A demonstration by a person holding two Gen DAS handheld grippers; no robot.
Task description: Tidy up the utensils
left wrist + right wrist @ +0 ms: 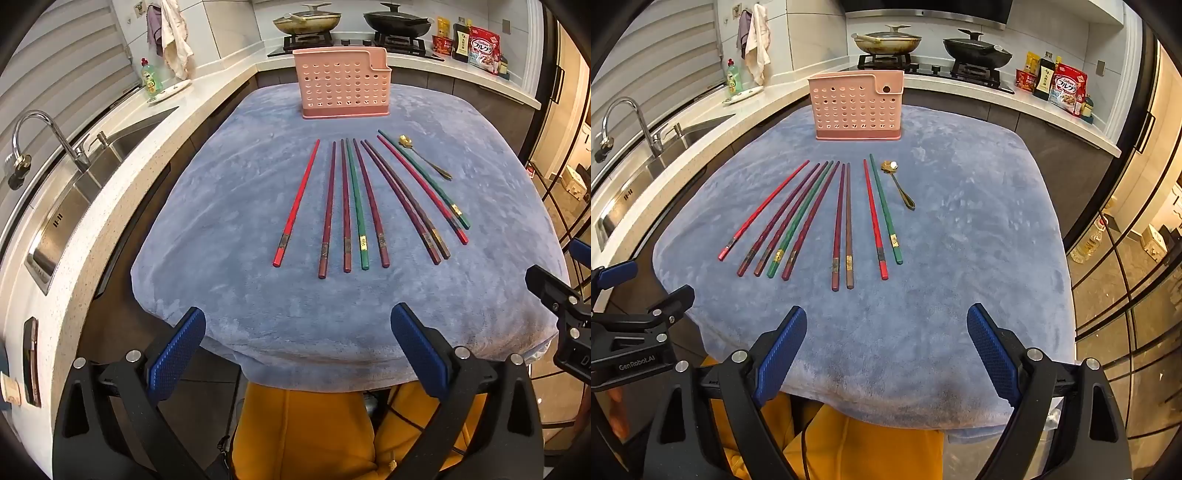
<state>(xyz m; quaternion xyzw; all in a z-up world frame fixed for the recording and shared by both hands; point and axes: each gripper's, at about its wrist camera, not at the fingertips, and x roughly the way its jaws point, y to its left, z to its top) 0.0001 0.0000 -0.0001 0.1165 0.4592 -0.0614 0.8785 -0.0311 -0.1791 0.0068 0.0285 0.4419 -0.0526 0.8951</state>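
**Both grippers wide over the near edge, utensils laid out untouched**

I have the left gripper [297, 354] and the right gripper [886, 354] hanging side by side above the near edge of the counter [229, 184], which is draped in a blue fleece cloth [979, 258]. Both sets of jaws are released and spread wide, with nothing between the blue pads [177, 350]; only cloth shows in the gap. In the left wrist view the right gripper's black frame pokes in at the right edge, and in the right wrist view the left one shows at the left edge.

The chopsticks [347, 206] lie in a loose fan on the cloth, thick ends toward me, tips pointing to the far side. I count nine: a lone red chopstick [296, 203] on the far left, then a tight group of dark red ones with a green chopstick [356, 205] among them, then a dark pair touching each other, then a red and a green one side by side on the right. Just right of those, near their tips, lies a small gold spoon [899, 182], bowl to the far side.

Beyond the tips, well apart from them, the pink perforated utensil holder [855, 107] stands upright at the far edge of the cloth.

Yellow trousers [868, 450] of the person show below the counter's near edge.
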